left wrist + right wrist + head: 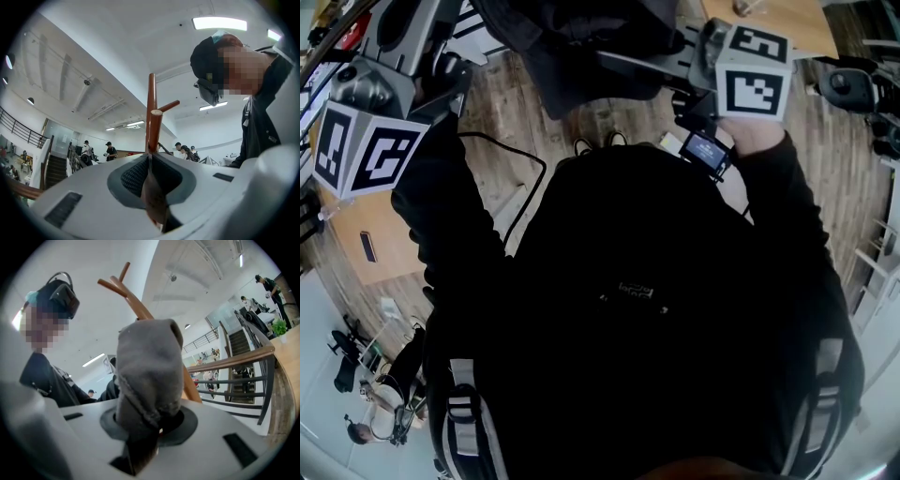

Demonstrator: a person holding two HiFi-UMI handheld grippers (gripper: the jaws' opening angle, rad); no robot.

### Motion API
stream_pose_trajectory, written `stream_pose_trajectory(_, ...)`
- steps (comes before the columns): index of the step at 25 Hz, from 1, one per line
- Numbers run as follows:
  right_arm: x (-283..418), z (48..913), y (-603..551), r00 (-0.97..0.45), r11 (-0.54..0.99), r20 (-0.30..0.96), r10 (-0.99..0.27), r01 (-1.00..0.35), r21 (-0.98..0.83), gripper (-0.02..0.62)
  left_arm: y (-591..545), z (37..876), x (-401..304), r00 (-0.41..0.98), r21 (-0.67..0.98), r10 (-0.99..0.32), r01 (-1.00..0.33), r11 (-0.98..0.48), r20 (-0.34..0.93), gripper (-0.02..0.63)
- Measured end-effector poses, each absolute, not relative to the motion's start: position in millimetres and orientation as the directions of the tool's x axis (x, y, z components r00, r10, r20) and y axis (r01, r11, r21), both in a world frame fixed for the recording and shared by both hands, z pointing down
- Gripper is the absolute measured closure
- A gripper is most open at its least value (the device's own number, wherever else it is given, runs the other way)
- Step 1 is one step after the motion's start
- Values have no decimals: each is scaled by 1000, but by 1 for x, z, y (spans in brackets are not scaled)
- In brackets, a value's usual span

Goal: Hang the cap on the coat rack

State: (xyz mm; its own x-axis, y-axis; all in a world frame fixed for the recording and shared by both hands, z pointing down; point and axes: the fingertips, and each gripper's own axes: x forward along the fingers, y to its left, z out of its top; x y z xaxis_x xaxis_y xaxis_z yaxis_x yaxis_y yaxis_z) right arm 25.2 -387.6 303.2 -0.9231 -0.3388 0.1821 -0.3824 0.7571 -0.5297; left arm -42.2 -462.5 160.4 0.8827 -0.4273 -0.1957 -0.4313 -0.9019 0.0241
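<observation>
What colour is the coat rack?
The rack is reddish-brown, clearest in the left gripper view.

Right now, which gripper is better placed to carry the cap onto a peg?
Probably right: the right gripper clamps a thick fold of the cap, with the coat rack rising just behind it. The left gripper pinches only a thin edge.

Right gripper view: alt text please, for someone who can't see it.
The right tongs are shut on a bunched fold of the grey cap, which fills the centre of the frame. Behind it rise the brown pegs of the wooden coat rack. A person in black is at left and a railing at right.
</observation>
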Motion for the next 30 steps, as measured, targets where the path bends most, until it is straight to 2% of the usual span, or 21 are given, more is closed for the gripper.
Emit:
stream_pose_trajectory(8,25,303,-388,-925,761,176,-338,-378,-527,514,-461,158,-43,867,24,-457,-461,-887,-199,567)
stream_pose_trajectory(9,25,303,-388,-924,763,175,-340,-380,-523,514,-461,157,-44,861,20,-466,-473,-881,-203,541)
stream_pose_trajectory(11,26,302,-388,-920,768,174,-350,-388,-509,514,-458,154,-48,852,14,-478,-487,-873,-215,428)
stream_pose_trajectory(12,27,301,-389,-918,769,171,-358,-394,-503,507,-458,154,-52,846,8,-487,-497,-868,-219,393)
stream_pose_trajectory(15,28,299,-392,-913,770,156,-378,-403,-494,460,-455,154,-62,832,2,-502,-517,-856,-236,342)
stream_pose_trajectory(18,29,297,-392,-913,776,139,-384,-400,-487,403,-450,163,-71,823,36,-510,-518,-854,-249,264)
stream_pose_trajectory(23,44,295,-391,-901,776,110,-420,-419,-471,365,-442,190,-92,799,110,-547,-538,-836,-250,256)
stream_pose_trajectory(30,96,307,-401,-857,732,109,-504,-491,-472,352,-442,248,-104,773,209,-619,-589,-781,-138,256)
